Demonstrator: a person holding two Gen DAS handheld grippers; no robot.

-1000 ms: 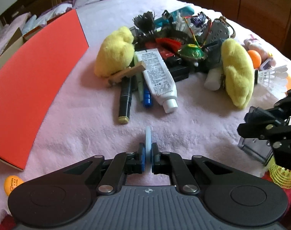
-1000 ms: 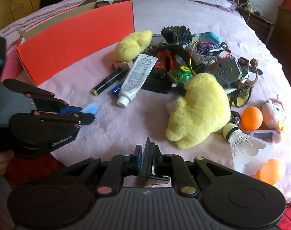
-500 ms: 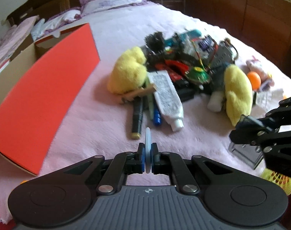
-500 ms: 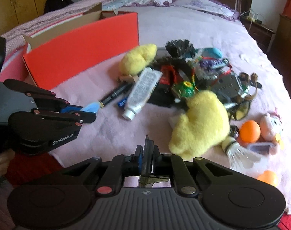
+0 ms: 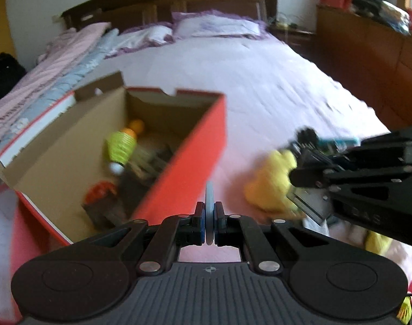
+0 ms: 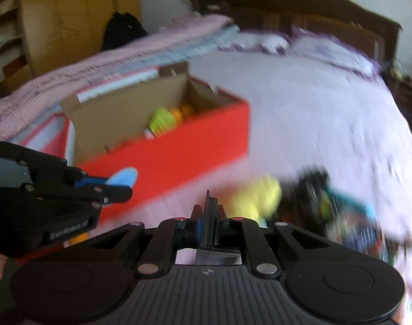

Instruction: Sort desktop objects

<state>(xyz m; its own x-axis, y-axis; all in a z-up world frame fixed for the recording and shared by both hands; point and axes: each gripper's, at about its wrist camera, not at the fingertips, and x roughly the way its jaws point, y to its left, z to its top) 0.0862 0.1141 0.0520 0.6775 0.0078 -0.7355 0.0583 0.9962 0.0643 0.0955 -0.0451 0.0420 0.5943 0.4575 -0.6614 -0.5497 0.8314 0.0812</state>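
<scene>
Left gripper (image 5: 210,223) pinches a thin, light blue piece (image 5: 209,193) by its edge near the red box (image 5: 179,168), and right gripper (image 6: 207,227) pinches a stiff, flat dark piece (image 6: 209,220), both small and likely slippery, so grip firmly.

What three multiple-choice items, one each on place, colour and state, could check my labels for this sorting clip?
1. Where does the yellow-green shuttlecock lie?
A. on the bedspread
B. inside the red box
C. in a gripper

2. What colour is the flat piece in the left gripper?
A. light blue
B. orange
C. green

3. How is the right gripper?
A. open, empty
B. not visible
C. shut on a dark flat piece

Answers: B, it rests on the cardboard floor; A, pale blue shows beyond the fingers; C, the jaws pinch it.
</scene>
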